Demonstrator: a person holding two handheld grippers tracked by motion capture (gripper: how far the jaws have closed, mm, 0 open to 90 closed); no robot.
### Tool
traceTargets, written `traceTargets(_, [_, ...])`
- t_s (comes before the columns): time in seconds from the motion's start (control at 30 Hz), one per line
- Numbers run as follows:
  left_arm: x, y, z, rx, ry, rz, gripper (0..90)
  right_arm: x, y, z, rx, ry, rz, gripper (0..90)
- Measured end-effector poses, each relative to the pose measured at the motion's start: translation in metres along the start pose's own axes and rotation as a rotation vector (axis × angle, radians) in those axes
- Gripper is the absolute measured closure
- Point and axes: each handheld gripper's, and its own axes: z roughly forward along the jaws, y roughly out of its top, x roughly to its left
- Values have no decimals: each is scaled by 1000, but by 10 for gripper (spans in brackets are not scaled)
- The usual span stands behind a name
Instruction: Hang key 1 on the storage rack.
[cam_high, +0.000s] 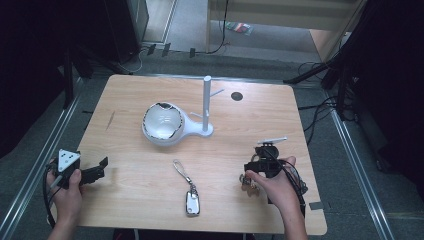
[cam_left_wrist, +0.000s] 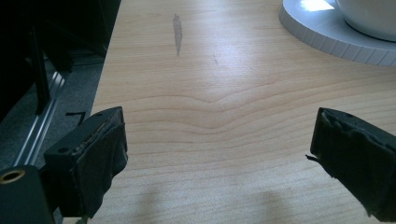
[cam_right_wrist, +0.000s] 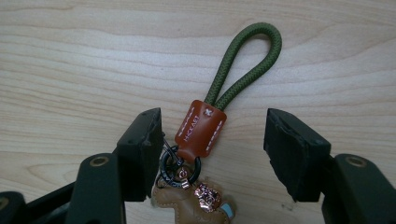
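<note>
The right tool (cam_right_wrist: 212, 140), its 2 jaws apart and clamped on nothing, straddles the brown leather tab of an olive-green cord-loop keychain (cam_right_wrist: 201, 128) lying flat on the light wooden tabletop (cam_right_wrist: 70, 70), its long axis running from 6 toward 1 o'clock between them.

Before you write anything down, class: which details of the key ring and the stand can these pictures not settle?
- Key ring: its charm is cut off by the right gripper view's bottom edge; in the high view the hand covers it.
- Leather tab's stamped lettering: too small to read.
- White stand: cut off by the left gripper view's top edge.
- Right gripper: whether the left pad touches the ring is unclear.
</note>
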Motion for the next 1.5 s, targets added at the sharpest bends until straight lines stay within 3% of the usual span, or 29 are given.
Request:
traceTargets(0.3, [0, 0, 0, 3, 0, -1, 42, 6, -2, 13, 44, -7, -1, 431])
traceTargets(0.47, [0, 0, 0, 4, 0, -1, 42, 6, -1, 17, 39, -38, 35, 487])
traceTargets(0.63, [0, 0, 0, 6, 0, -1, 42, 6, -1, 18, 45, -21, 44, 496])
traceTargets(0.8, [0, 0, 0, 6, 0, -1, 42, 8, -1, 20, 53, -34, 56, 563])
traceTargets(1.07, [0, 0, 0, 8, -1, -1, 42, 10, -1, 22, 65, -24, 70, 569])
traceTargets(1.5, [0, 0, 0, 8, -1, 0, 42, 12, -2, 24, 81, -37, 47, 628])
